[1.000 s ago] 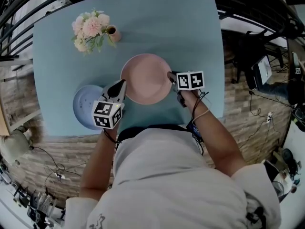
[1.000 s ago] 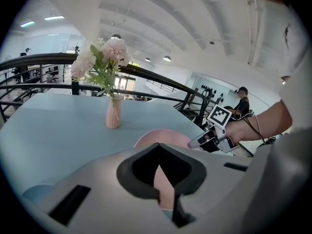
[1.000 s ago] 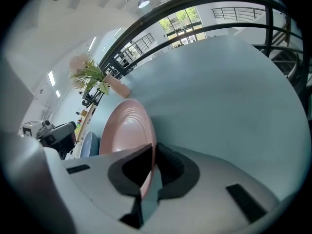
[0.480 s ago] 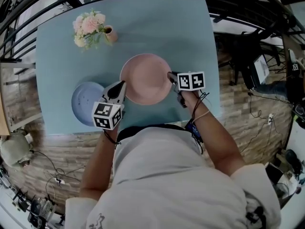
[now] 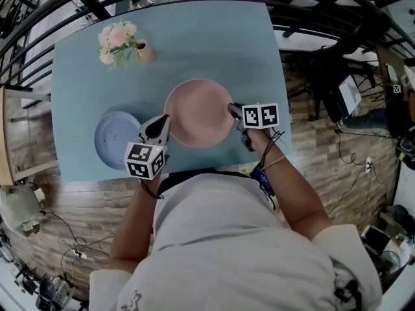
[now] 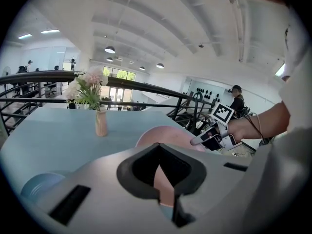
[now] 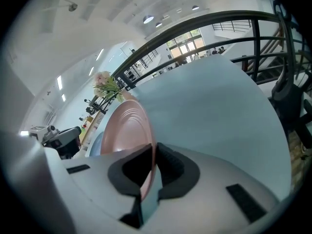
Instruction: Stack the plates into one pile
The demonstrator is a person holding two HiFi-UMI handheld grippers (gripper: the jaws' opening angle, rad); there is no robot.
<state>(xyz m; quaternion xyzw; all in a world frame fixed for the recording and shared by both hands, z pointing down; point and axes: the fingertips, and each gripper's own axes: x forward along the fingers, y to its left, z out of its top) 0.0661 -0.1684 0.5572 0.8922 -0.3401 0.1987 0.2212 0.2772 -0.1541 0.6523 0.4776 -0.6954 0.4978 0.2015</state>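
A pink plate [image 5: 198, 112] hangs between my two grippers, slightly above the light blue table [image 5: 227, 37]. My left gripper [image 5: 162, 126] is shut on its near-left rim, and my right gripper [image 5: 232, 111] is shut on its right rim. In the left gripper view the pink plate [image 6: 168, 134] runs into the closed jaws of the left gripper [image 6: 161, 196]. The right gripper [image 7: 146, 182] clamps the thin rim of the pink plate [image 7: 124, 130]. A blue plate [image 5: 117, 135] lies flat on the table to the left, apart from the pink one.
A small vase of pink flowers [image 5: 120, 43] stands at the table's far left. The table's near edge [image 5: 97, 177] runs just below the blue plate. Black railings [image 5: 324, 5] and wooden flooring surround the table.
Both grippers have risen a little with the pink plate held between them. The blue plate and vase have stayed where they were on the table.
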